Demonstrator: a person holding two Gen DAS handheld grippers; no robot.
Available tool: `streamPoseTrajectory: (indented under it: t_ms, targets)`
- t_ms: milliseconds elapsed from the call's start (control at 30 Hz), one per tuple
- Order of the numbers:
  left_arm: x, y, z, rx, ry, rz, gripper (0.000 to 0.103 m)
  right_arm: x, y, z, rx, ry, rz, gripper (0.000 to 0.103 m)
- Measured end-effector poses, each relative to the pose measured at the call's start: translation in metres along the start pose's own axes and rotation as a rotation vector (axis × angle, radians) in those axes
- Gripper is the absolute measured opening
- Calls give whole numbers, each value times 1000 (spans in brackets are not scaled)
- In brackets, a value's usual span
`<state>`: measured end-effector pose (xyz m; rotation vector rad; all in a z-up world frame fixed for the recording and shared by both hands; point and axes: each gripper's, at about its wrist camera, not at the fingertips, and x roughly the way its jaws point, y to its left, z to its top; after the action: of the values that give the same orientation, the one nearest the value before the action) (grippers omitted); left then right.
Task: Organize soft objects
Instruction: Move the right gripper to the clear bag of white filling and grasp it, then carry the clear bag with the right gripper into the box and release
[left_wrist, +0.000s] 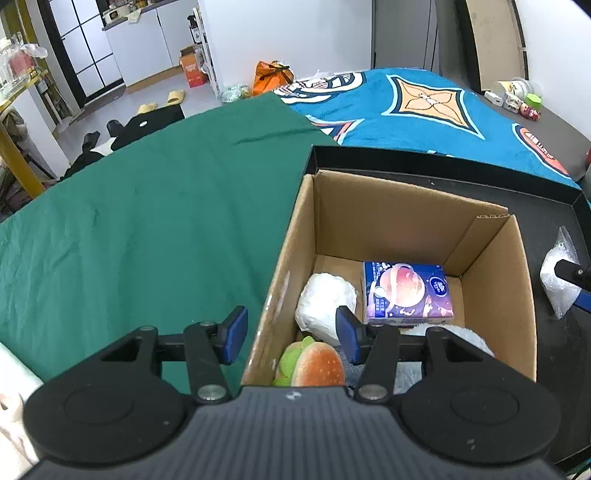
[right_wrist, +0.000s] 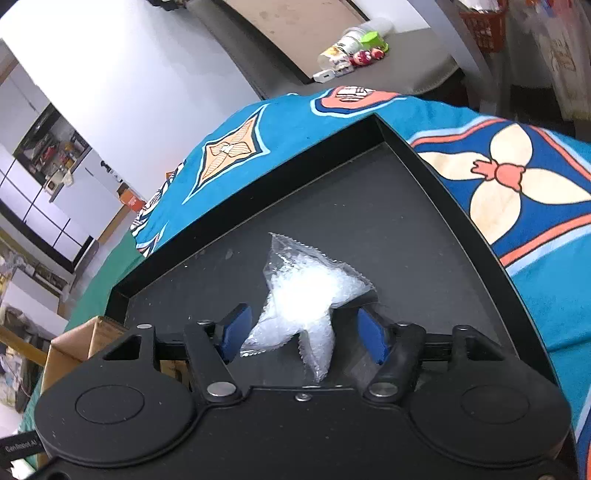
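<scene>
A bed-like surface under a green sheet (left_wrist: 147, 206) at left and a teal patterned blanket (left_wrist: 424, 110) beyond, with a kitchen area far off in the background. At left, over the sheet and the near wall of the cardboard box (left_wrist: 491, 302): left gripper (left_wrist: 291, 334), spread wide, holding nothing, one blue pad outside the box and one above its contents. Inside the box: plush burger (left_wrist: 314, 365), white soft bundle (left_wrist: 325, 302), purple tissue pack (left_wrist: 406, 291), something pale and fluffy partly hidden behind the gripper. Box standing in a shallow black tray (right_wrist: 424, 229). Farther right, on the tray floor: clear plastic bag (right_wrist: 306, 295) of white filling, crumpled, lying between the fingers of the right gripper (right_wrist: 306, 332), parted wide, pads apparently not yet touching it. Likely very light, squashy and slick-skinned; probably prone to slipping or bulging out of a shallow pinch. Best taken across the thick middle, not by the thin sealed edge.
</scene>
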<state>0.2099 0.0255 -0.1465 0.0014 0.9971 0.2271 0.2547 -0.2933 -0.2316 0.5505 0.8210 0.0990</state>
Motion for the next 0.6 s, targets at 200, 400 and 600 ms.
streamPoseTrajectory:
  t_ms: [200, 400, 600]
  targets:
    - [0, -2, -1, 10, -1, 8, 51, -1, -7, 2, 40, 10, 13, 28]
    - [-2, -3, -2, 20, 10, 9, 51, -10, -2, 0, -3, 12, -44, 26]
    - [-8, -3, -6, 29, 10, -2, 51, -27, 8, -2, -39, 1, -60, 26]
